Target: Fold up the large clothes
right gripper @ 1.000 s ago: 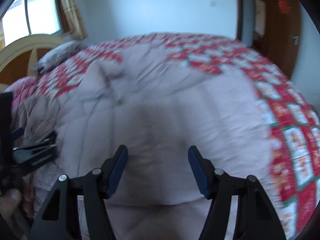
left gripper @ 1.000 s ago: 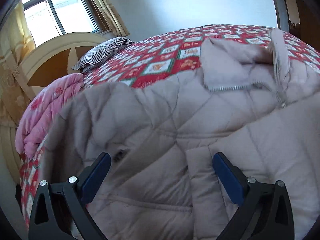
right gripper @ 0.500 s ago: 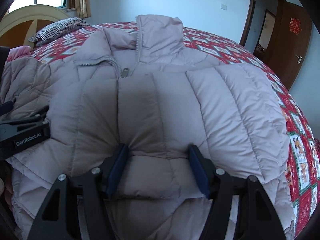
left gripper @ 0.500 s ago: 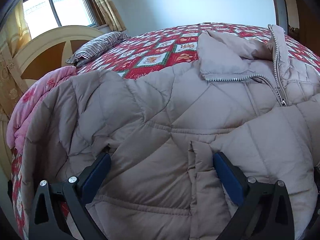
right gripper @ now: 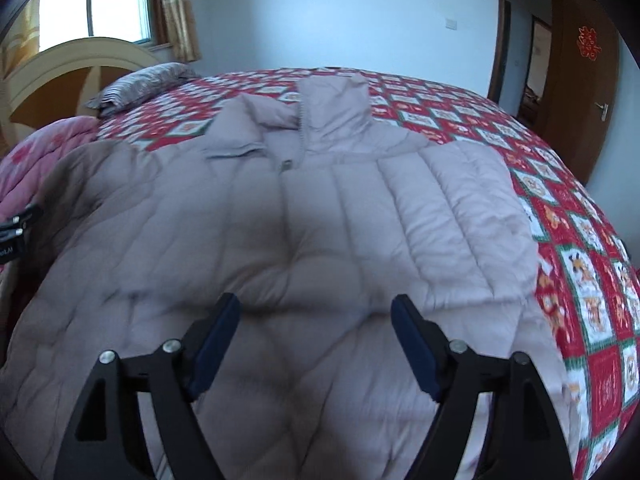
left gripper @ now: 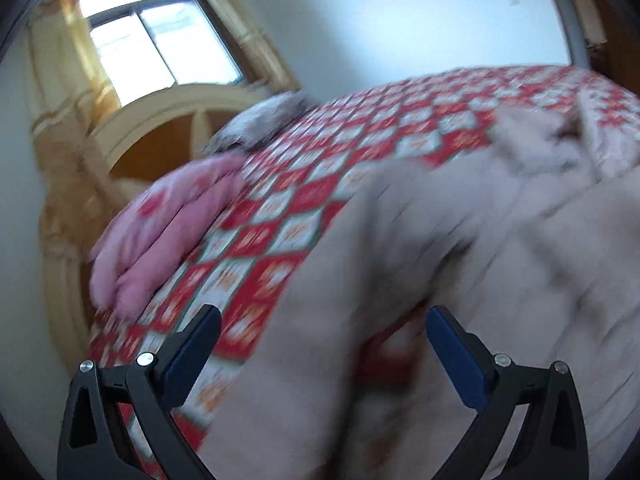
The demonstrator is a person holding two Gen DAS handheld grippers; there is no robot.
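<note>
Both the left claw [left gripper: 320, 344] and right claw [right gripper: 316, 326] hang spread, empty, above the puffy jacket [right gripper: 320, 208] on the bed [right gripper: 580, 240]; a shallow pinch could slip off the slick padding.

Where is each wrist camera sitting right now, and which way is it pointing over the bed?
Left wrist: behind the open left gripper, tilted, blurred, facing the headboard over the puffer jacket; only its fingers show.
Right wrist: behind the open right gripper, above the jacket's middle, facing the collar and door; the left gripper shows at its left edge.
Shared: jacket, red quilt, striped pillow, pink blanket, window.
</note>
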